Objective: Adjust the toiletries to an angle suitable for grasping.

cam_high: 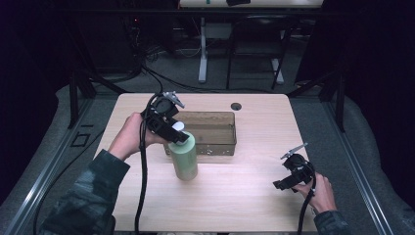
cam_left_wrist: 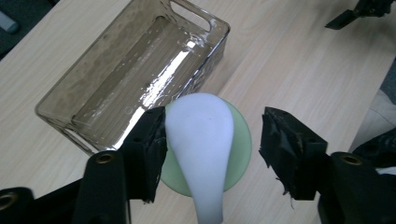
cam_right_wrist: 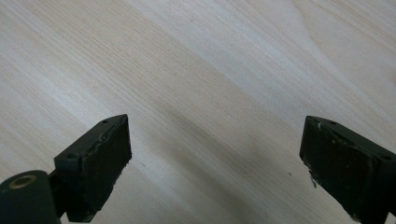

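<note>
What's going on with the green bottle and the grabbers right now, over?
Left gripper around green bottle's white pump top, one pad touching, other apart. Right gripper open, over bare table. Bottle upright beside clear bin. Nothing blocking.

room: lying dark | floor [cam_high: 235,78]: grey carpet showing, cables [cam_high: 147,73] trailing across | second desk's white leg [cam_high: 202,54] standing behind | light falling on wooden table [cam_high: 259,122]

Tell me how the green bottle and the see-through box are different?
The pale green plastic bottle with a white pump top stands upright and tall; the clear brownish plastic box lies low and long. The bottle is round and closed by its top; the box is rectangular, open and empty. Both rest on the light wooden table, close together.
</note>
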